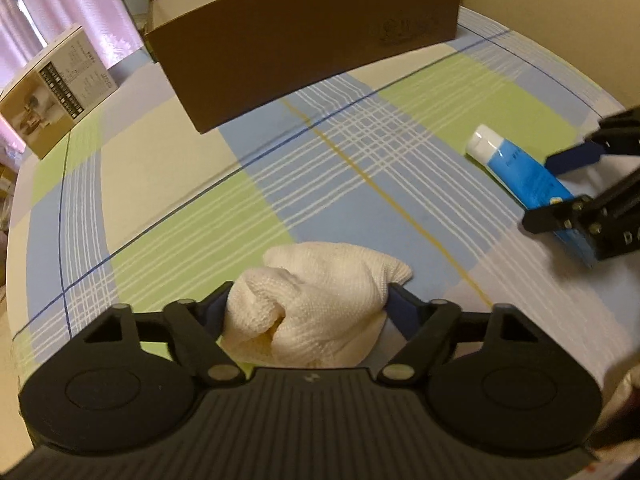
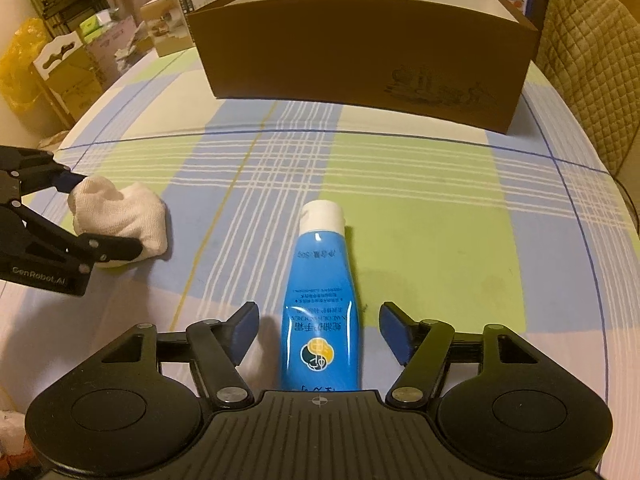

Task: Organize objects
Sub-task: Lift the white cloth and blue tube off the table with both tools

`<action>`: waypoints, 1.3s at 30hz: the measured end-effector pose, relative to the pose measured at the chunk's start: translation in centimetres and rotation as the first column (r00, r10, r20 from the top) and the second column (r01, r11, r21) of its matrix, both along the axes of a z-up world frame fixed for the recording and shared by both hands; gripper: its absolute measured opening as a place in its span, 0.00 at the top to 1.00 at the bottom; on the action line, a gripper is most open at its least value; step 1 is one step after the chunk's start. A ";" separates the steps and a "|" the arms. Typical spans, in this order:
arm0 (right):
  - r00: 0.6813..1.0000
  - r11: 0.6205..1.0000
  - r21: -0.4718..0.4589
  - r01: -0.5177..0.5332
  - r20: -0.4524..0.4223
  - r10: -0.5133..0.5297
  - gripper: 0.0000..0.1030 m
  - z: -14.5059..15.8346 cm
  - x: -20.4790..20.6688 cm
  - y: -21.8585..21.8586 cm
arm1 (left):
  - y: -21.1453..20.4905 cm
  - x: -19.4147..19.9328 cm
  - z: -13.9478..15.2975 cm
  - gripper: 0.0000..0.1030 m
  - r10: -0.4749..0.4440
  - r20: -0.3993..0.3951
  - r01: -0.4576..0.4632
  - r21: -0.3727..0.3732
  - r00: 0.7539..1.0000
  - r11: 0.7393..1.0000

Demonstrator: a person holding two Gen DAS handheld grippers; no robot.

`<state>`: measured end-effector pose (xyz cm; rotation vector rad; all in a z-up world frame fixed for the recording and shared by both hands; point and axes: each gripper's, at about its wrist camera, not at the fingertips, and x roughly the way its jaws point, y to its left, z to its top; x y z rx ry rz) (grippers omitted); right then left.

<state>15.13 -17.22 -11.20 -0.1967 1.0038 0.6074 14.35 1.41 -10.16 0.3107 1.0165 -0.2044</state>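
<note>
A crumpled white cloth (image 1: 320, 304) lies on the plaid tablecloth between the fingers of my left gripper (image 1: 310, 300), whose pads touch both its sides. It also shows in the right wrist view (image 2: 120, 212), with the left gripper (image 2: 102, 216) around it. A blue tube with a white cap (image 2: 320, 300) lies flat between the fingers of my right gripper (image 2: 318, 324), which is open with gaps on both sides. The tube (image 1: 516, 172) and the right gripper (image 1: 556, 188) show at the right of the left wrist view. A brown open-top cardboard box (image 2: 360, 52) stands at the back.
The table (image 2: 400, 176) has a blue, green and white plaid cloth. A printed carton (image 1: 52, 96) stands at the far left edge. Boxes and a shelf rack (image 2: 68, 40) stand beyond the table's left side. A quilted chair back (image 2: 592, 60) is at the right.
</note>
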 end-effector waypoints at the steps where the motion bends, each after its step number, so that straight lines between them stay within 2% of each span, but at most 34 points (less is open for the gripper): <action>1: 1.000 1.000 0.001 0.004 0.000 -0.004 0.38 0.0 0.0 0.0 | 0.0 0.0 0.1 0.31 0.014 0.003 -0.014 -0.006 1.000 1.000; 5: 1.000 1.000 -0.007 0.016 0.009 -0.016 0.38 0.1 -0.1 0.3 | 0.4 0.1 0.6 0.45 0.106 0.007 -0.106 -0.041 0.994 0.994; 9: 1.000 0.999 -0.033 0.006 0.031 -0.005 0.38 -0.1 0.2 0.9 | 0.7 0.6 0.9 0.48 0.203 -0.026 -0.204 -0.064 0.979 0.977; 10: 0.999 0.999 -0.042 -0.001 0.039 0.003 0.41 -0.2 0.3 1.1 | 0.7 0.7 1.0 0.48 0.218 -0.033 -0.220 -0.065 0.975 0.973; 14: 0.996 0.996 -0.074 -0.049 0.076 0.055 0.63 -0.3 0.2 1.9 | 0.7 0.9 1.3 0.50 0.259 -0.055 -0.262 -0.064 0.964 0.963; 23: 0.993 0.993 -0.072 -0.091 0.069 0.096 0.64 -0.4 -0.2 2.2 | 0.9 0.8 1.5 0.50 0.289 -0.068 -0.294 -0.068 0.955 0.953; 28: 0.998 0.999 -0.019 -0.047 0.037 0.048 0.64 -0.2 0.7 1.5 | 1.0 0.9 1.7 0.52 0.295 -0.065 -0.299 -0.071 0.953 0.952; 39: 0.995 0.995 0.066 0.076 0.061 -0.080 0.65 2.3 3.0 -1.1 | 2.6 2.3 4.2 0.53 0.352 -0.005 -0.351 -0.098 0.936 0.931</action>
